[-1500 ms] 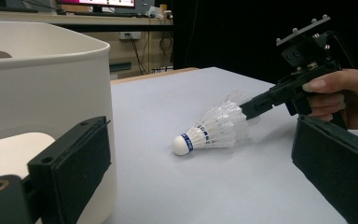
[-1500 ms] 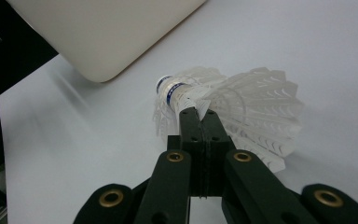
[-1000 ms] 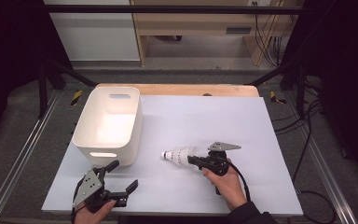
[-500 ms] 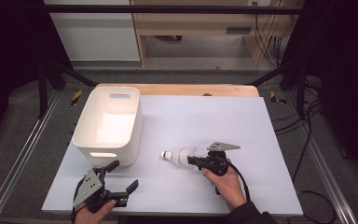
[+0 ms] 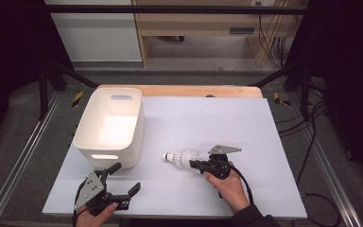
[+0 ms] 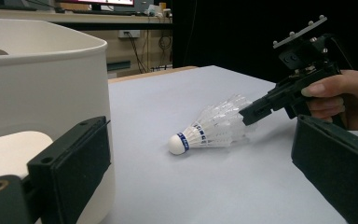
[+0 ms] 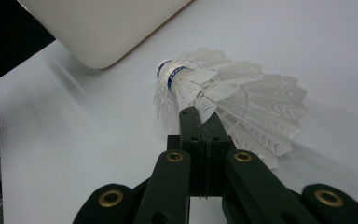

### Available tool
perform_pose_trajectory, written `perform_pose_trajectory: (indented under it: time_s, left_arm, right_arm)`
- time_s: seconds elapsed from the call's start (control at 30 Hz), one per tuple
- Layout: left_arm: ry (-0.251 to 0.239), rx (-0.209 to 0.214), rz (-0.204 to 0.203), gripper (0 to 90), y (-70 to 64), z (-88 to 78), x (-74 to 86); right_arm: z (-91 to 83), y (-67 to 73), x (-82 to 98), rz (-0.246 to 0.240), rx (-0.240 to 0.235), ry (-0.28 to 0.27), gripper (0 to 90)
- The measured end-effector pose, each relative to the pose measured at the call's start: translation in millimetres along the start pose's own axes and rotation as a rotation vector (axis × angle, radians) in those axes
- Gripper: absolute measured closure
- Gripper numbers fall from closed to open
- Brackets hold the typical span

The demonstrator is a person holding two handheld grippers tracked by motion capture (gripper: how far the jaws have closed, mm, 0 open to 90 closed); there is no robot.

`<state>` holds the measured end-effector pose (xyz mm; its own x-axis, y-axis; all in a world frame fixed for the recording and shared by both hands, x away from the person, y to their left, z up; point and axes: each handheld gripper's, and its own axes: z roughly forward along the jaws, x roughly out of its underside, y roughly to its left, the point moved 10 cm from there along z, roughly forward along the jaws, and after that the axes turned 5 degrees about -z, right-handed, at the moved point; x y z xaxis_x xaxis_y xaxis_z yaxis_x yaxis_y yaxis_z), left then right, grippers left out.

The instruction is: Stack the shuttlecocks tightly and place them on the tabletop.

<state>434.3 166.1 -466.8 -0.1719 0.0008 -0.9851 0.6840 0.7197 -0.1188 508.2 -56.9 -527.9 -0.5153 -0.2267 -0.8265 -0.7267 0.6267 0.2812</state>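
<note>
the high view looks forward and down over the whole table [image 5: 264, 142]. the left gripper view sits low at the near edge beside the bin [image 6: 37, 93], facing level across the table. the right gripper view looks closely along its jaws. all three share the shuttlecock [image 5: 182, 157] [image 6: 212, 128] [image 7: 228, 107] and the bin.
</note>
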Motion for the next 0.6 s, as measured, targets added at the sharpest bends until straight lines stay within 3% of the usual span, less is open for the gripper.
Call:
perform_pose_trajectory:
  time_s: [0.6]
  left_arm:
    - [0.001,0.001,-0.001,4.3,0.0,0.0,0.1]
  right_arm:
    - [1.0,0.9,3.3,-0.015,-0.011,0.021,85.6]
